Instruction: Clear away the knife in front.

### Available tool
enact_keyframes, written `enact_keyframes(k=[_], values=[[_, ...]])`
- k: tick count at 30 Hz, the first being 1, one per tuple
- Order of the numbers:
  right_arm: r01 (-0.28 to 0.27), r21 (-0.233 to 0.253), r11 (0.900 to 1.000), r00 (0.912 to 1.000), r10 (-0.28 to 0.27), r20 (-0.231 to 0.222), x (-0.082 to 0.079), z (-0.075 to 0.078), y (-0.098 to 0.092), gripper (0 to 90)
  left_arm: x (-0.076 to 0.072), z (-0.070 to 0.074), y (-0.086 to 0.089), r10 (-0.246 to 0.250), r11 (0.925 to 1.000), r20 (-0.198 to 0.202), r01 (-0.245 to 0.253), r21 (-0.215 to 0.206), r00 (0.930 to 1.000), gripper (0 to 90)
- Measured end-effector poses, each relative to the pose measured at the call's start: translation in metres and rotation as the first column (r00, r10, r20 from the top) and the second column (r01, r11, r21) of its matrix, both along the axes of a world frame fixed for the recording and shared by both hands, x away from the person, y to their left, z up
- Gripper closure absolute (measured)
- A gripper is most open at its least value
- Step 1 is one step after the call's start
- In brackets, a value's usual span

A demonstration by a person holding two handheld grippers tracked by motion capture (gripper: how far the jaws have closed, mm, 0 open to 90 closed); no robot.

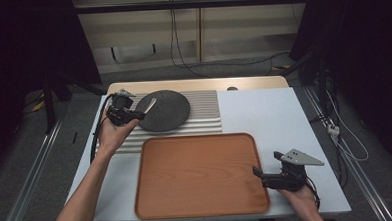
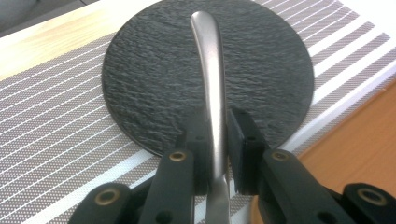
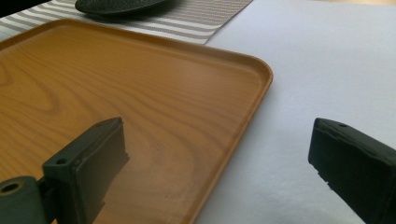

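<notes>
In the high view, the left gripper (image 1: 134, 114) at upper left clenched a metal utensil (image 1: 149, 105) over the dark slate plate (image 1: 166, 110).

In the left gripper view, the jaws pinched the utensil's handle at centre.

In the right gripper view, the right gripper (image 3: 217, 161) gaped wide across the wooden tray (image 3: 140, 93) rim, grasping nothing.

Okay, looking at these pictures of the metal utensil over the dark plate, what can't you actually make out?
- Utensil working end: left gripper view, cut off by the bottom edge between the left gripper jaws; spoon, fork or knife unclear.
- High view: utensil too small to identify.
- Dark plate: right gripper view, cut off by the top edge.
- Small thing at the table's far edge: high view, too small.
</notes>
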State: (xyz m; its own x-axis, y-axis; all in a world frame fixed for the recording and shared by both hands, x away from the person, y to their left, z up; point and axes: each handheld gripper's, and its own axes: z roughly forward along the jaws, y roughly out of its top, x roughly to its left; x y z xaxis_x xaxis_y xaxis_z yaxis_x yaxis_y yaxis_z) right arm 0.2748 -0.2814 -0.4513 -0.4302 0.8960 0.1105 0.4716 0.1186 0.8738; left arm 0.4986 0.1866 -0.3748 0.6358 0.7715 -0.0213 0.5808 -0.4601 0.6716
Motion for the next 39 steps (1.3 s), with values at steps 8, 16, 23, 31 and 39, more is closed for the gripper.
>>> enact_keyframes(k=[8,16,23,31,39], values=[[-0.002,-0.003,1.000,1.0000,0.002,0.000,0.001,0.000,0.000,4.0,-0.012,-0.003,-0.003,-0.001,0.9999,-0.002,0.001,-0.014,1.0000,79.8],[0.002,-0.001,1.000,1.0000,-0.002,0.001,-0.001,0.000,0.000,4.0,-0.030,-0.004,-0.006,-0.010,0.9996,-0.010,0.009,-0.026,0.9999,79.8],[0.000,0.000,1.000,1.0000,0.000,-0.001,0.000,0.000,0.000,4.0,-0.042,-0.004,-0.008,-0.006,0.9989,-0.030,0.005,-0.047,0.9995,79.8],[-0.003,-0.002,1.000,1.0000,0.003,-0.005,0.000,0.000,0.000,4.0,-0.057,-0.009,-0.013,-0.017,0.9990,-0.035,0.015,-0.041,0.9992,79.8],[-0.005,-0.002,1.000,0.9999,0.005,-0.010,0.000,0.000,0.000,4.0,-0.075,-0.012,-0.027,-0.067,0.9977,-0.051,0.066,-0.015,0.9965,79.8]])
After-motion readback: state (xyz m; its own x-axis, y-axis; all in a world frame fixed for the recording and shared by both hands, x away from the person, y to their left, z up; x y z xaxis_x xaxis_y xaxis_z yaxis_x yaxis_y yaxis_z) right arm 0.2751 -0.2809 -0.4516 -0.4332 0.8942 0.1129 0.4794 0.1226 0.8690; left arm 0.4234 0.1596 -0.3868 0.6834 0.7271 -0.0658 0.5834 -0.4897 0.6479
